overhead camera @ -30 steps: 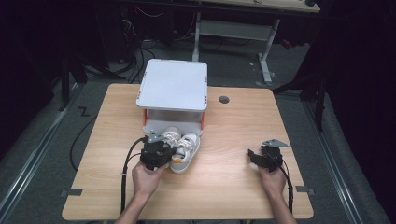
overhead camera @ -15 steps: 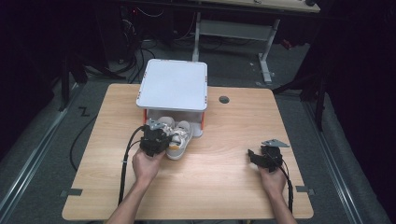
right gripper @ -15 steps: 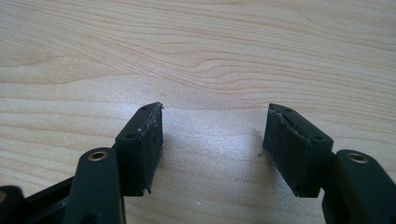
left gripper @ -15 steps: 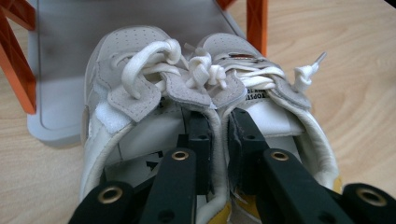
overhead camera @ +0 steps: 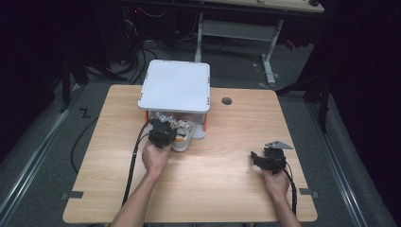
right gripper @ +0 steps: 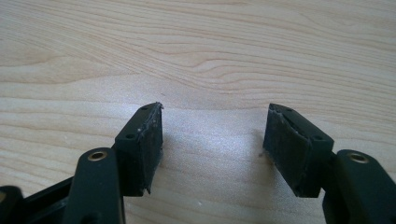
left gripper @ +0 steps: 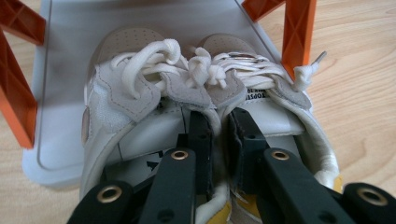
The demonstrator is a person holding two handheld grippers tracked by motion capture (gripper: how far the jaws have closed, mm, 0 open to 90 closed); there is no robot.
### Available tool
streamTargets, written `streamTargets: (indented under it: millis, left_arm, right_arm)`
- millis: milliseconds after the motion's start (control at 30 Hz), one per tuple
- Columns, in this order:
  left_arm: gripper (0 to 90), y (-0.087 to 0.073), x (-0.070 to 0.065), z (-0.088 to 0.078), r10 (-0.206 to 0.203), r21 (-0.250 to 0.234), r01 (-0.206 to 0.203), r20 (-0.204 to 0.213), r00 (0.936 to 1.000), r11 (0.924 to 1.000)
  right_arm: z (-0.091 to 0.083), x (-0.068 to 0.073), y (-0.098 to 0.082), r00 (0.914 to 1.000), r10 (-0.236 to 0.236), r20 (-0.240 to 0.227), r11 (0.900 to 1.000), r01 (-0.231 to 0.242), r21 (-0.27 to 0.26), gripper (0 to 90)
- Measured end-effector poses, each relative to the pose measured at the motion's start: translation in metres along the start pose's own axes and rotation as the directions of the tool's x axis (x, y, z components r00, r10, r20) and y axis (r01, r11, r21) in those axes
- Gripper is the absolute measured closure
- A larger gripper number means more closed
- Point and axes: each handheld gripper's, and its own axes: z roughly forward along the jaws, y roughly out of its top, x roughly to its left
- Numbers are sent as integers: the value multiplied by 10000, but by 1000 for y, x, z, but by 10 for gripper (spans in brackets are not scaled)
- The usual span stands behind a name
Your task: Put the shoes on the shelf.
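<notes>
Pale wooden table [overhead camera: 208,189] carried a white orange-legged rack [overhead camera: 176,86] at its far side; beneath it sat cream sneakers [left gripper: 154,93], inner collars pinched together by the left gripper [left gripper: 219,140]. Tongue print unreadable. Right gripper [right gripper: 212,140] spread.

A light wooden table [overhead camera: 213,189] fills the middle of the high view, with a small round hole [overhead camera: 227,100] near its far edge. Grey floor lies around it — a black cable [overhead camera: 78,142] loops on it at the left, and strips of tape [overhead camera: 72,195] mark the table's near corners. Behind, a desk frame [overhead camera: 265,52] stands in the dark.
</notes>
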Motion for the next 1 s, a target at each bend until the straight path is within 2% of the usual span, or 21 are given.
streamTargets:
  millis: [100,267,367,433,567,700,767,867,1000]
  left_arm:
    - [797,2,4,6,-169,20,169,30,9999,9999]
    - [788,7,5,12,19,72,-17,-222,9998,10000]
    - [775,6,6,16,-76,40,77,-181,9998,10000]
    - [733,5,8,17,-285,96,285,25,9996,9995]
    - [707,5,6,17,-154,169,155,-39,9999,9997]
    - [656,6,3,17,3,135,1,-298,9996,9999]
    - [590,7,1,17,74,229,-67,-323,9995,9997]
    - [515,8,1,17,-99,167,101,-118,9999,9998]
    - [440,8,1,16,-129,163,127,124,9998,9998]
  right_arm:
    - [0,0,0,10000,-18,-11,10000,18,-10,376]
    - [0,0,0,10000,-42,-31,10000,42,-11,377]
    - [0,0,0,10000,-42,-29,10000,42,-11,376]
    - [0,0,0,10000,-43,-41,10000,43,-13,377]
    - [1,0,1,9998,-115,-150,9999,115,-4,384]
    - [0,2,4,9998,-153,-145,9999,154,70,513]
    - [0,6,5,9993,-350,-124,9993,352,110,565]
    - [-6,15,9,9954,-689,-666,9975,679,-175,642]
    - [-14,25,23,9864,-843,-1410,9956,777,-519,703]
